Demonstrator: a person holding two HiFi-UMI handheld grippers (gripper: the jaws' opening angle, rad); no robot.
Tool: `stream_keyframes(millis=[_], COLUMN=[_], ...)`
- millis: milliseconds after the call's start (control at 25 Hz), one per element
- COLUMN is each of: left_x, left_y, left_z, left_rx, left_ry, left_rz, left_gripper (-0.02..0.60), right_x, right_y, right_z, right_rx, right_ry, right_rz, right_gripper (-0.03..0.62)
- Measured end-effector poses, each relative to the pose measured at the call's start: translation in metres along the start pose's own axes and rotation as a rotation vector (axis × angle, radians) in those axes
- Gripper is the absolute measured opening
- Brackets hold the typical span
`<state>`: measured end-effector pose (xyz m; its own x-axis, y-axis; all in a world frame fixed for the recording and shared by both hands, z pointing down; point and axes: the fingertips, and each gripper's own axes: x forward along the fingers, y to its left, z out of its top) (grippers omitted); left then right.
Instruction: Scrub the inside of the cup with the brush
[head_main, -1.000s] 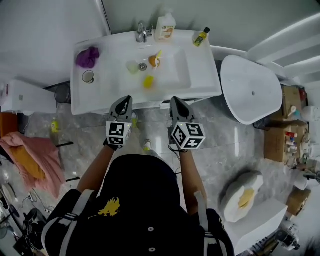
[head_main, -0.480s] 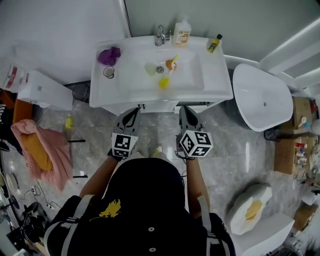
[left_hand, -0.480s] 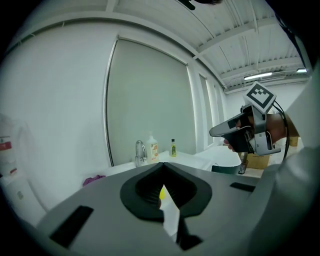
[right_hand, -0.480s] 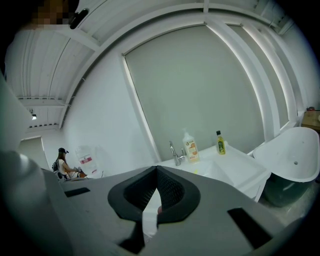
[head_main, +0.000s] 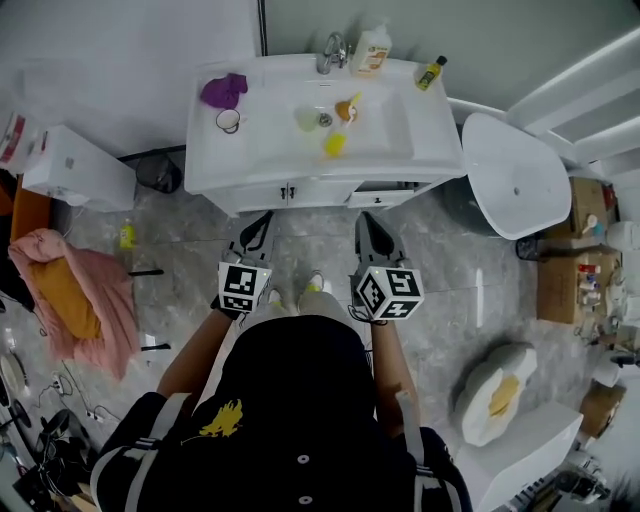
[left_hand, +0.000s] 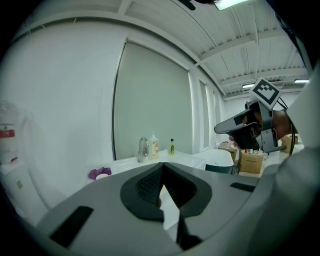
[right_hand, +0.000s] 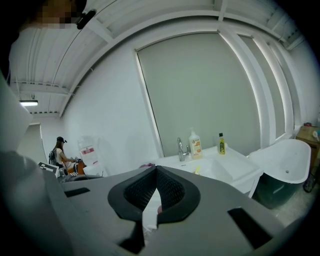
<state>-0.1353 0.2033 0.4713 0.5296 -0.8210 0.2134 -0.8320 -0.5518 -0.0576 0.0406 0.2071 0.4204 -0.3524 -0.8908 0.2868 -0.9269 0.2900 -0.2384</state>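
A pale cup (head_main: 307, 118) lies in the basin of the white sink counter (head_main: 420, 150), with an orange brush (head_main: 347, 107) beside it and a yellow item (head_main: 335, 146) just below. Another small cup (head_main: 229, 121) stands on the counter's left, next to a purple cloth (head_main: 223, 90). My left gripper (head_main: 263, 218) and right gripper (head_main: 367, 219) hover side by side over the floor, short of the counter's front edge. Both are shut and hold nothing. In the left gripper view the left gripper (left_hand: 162, 166) points toward the counter, and in the right gripper view the right gripper (right_hand: 156, 168) does too.
A faucet (head_main: 333, 52), a soap bottle (head_main: 373, 50) and a small yellow-green bottle (head_main: 432, 72) stand at the counter's back. A white tub (head_main: 515, 175) is to the right. A white cabinet (head_main: 70, 165) and pink cloth (head_main: 75, 300) lie left. A person (right_hand: 61, 152) is far off.
Both grippers have drawn back from the sink counter, which now sits farther up the head view with floor between. Both jaws stay shut and empty.
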Motion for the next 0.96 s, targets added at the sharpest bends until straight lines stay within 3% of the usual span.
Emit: stream_keyframes(millis=[160,400,760,960], left_x=[-0.031,-0.065,-0.084,-0.082], left_y=[-0.003,-0.038,-0.05,-0.082], left_z=[-0.01,-0.051,-0.059,-0.053], left_rx=[-0.027,0.008,0.005,0.025], left_ry=[-0.009,0.06,0.098,0.11], left_rz=[-0.043,-0.193,-0.161,-0.148], left_gripper=[0.017,0.017,0.017,0.017], right_x=[-0.022,-0.042,-0.064,-0.089], right_y=[0.025,0.053,0.045,0.025], right_z=[-0.016,-0.031,-0.031,-0.032], right_rx=[-0.026,-0.041,-0.052,-0.061], right_ry=[0.013,0.025,0.018,0.009], right_rz=[-0.034,-0.057,-0.042,-0.019], right_gripper=[0.026,0.026,0.027,0.026])
